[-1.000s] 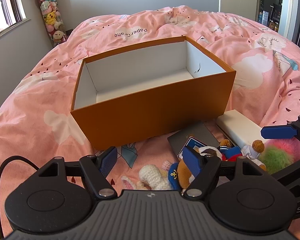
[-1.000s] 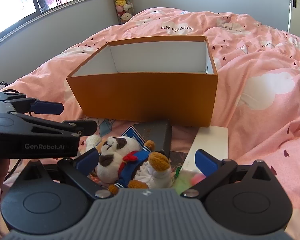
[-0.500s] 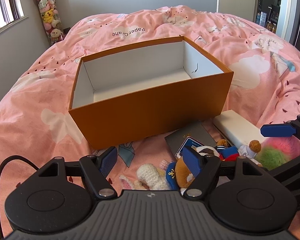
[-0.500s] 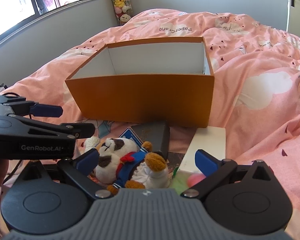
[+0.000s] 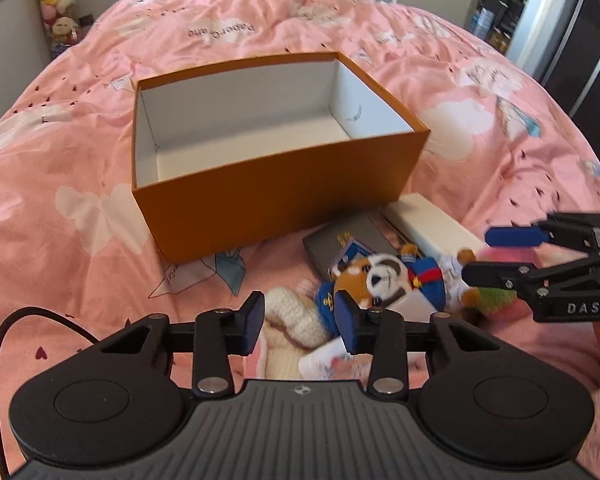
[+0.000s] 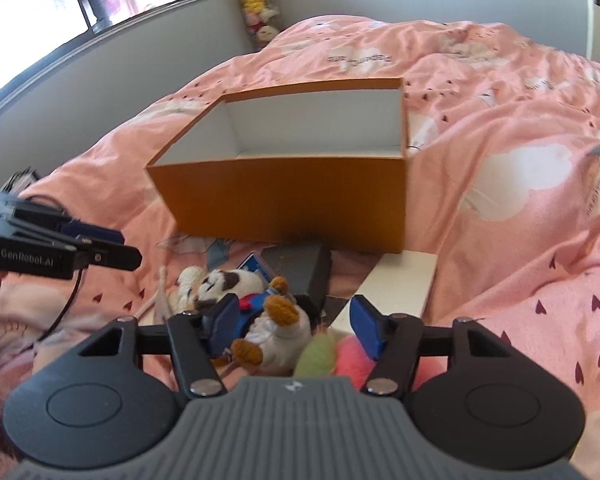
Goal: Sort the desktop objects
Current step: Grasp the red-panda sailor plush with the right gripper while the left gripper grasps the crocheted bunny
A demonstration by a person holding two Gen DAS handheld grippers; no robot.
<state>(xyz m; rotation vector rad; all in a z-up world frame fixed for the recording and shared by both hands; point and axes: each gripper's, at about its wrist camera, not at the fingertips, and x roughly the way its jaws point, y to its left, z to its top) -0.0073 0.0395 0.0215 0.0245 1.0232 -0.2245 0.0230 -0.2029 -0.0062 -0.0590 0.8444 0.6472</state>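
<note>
Closing, both jaws: left hand-held gripper (image 5: 300, 322) around the white knit toy (image 5: 296, 320), right hand-held gripper (image 6: 294, 322) around the bear (image 6: 260, 312), toys heaped before the empty orange box (image 5: 276, 196) for loading.

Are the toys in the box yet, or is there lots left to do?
Nothing is done: the orange box is empty. Both grippers' jaws are closing, the left gripper around a white knitted toy, the right gripper around the plush dog. The whole pile still waits.
</note>
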